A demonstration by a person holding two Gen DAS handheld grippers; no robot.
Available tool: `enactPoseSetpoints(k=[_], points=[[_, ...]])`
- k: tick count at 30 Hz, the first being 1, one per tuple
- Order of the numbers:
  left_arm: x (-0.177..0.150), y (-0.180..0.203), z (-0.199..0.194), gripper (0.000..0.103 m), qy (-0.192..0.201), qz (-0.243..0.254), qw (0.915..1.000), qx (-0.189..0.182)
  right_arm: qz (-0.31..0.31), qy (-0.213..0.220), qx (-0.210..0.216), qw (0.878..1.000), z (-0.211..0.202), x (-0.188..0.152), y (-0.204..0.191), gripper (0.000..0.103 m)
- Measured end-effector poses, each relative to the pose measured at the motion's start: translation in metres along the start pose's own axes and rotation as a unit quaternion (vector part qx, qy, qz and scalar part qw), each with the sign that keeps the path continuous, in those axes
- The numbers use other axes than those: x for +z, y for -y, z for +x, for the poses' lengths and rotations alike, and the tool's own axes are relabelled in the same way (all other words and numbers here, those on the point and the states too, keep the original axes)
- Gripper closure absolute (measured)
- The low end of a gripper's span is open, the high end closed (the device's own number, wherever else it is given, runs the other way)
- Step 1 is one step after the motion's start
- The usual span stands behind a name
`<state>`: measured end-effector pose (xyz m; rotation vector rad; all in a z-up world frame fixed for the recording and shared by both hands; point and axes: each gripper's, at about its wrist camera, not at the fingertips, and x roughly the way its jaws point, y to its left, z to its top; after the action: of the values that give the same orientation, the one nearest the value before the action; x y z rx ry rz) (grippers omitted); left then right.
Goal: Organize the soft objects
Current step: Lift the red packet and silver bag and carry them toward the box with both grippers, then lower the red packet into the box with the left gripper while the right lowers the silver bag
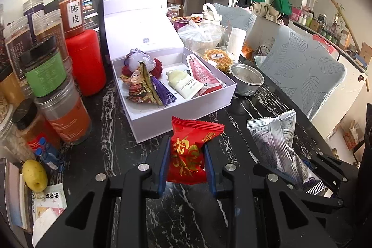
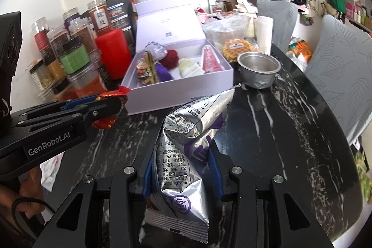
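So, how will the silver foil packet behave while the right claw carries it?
The silver foil packet is already creased and bent where the right claw pinches it, so it probably flops. It looks puffed, likely light. The glossy foil may slip.

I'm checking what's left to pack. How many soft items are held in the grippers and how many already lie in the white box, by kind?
Snack packets held: 2, the red packet and the silver packet
Tubes in the white box: 2
Sachets with tassels in box: 2
Red pom-pom in box: 1
Total: 7
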<state>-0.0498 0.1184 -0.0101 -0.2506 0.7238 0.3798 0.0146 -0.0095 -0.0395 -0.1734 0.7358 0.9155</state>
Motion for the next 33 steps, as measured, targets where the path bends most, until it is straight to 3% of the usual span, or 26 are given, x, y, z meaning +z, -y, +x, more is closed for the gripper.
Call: enactPoseSetpoints(k=[18, 33], points=[[0.014, -0.011, -0.040, 0.076, 0.054, -0.008, 0.9985, 0.000, -0.022, 0.036, 0.026, 0.999, -0.023, 0.020, -0.028, 0.063], [0.068, -0.018, -0.035, 0.076, 0.095, -0.012, 0.9954, 0.005, -0.039, 0.062, 0.038, 0.997, -0.013, 0.077, -0.019, 0.063]])
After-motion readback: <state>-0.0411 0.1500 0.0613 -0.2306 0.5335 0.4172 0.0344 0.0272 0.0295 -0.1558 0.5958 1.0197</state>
